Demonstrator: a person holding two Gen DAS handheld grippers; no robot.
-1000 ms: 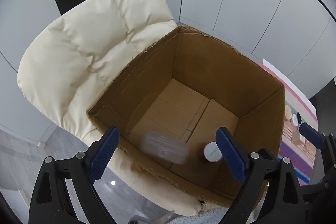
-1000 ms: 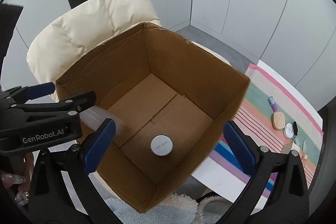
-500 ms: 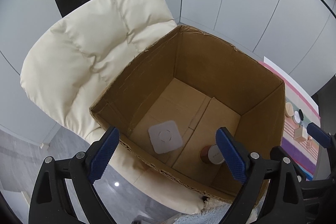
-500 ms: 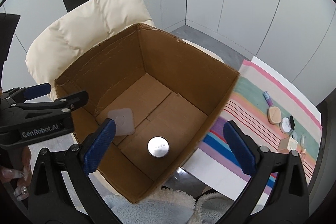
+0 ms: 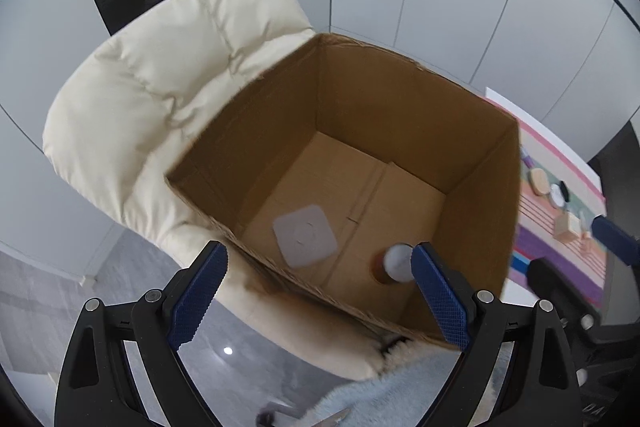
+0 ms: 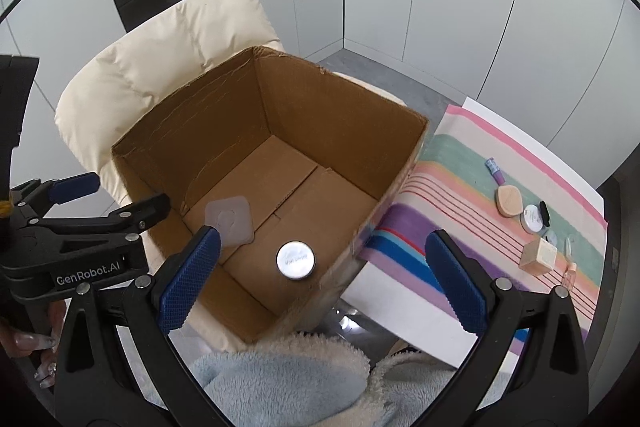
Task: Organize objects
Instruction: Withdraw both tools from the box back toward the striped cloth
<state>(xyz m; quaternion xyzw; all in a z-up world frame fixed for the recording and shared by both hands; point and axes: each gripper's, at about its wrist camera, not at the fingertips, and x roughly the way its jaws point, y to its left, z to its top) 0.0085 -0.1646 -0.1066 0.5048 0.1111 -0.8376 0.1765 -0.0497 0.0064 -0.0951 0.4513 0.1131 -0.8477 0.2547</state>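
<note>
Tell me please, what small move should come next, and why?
Probably swing the right hand-held gripper toward the striped cloth. Both hand-held grippers are open and empty, the left hand-held gripper too. The square translucent lid and round silver-topped jar already lie in the brown cardboard box; small cosmetics, like the beige compact, remain outside.

Both wrist views look steeply down from above – shared: open cardboard box (image 5: 400, 115) (image 6: 280, 107) interior, right view further right.
</note>
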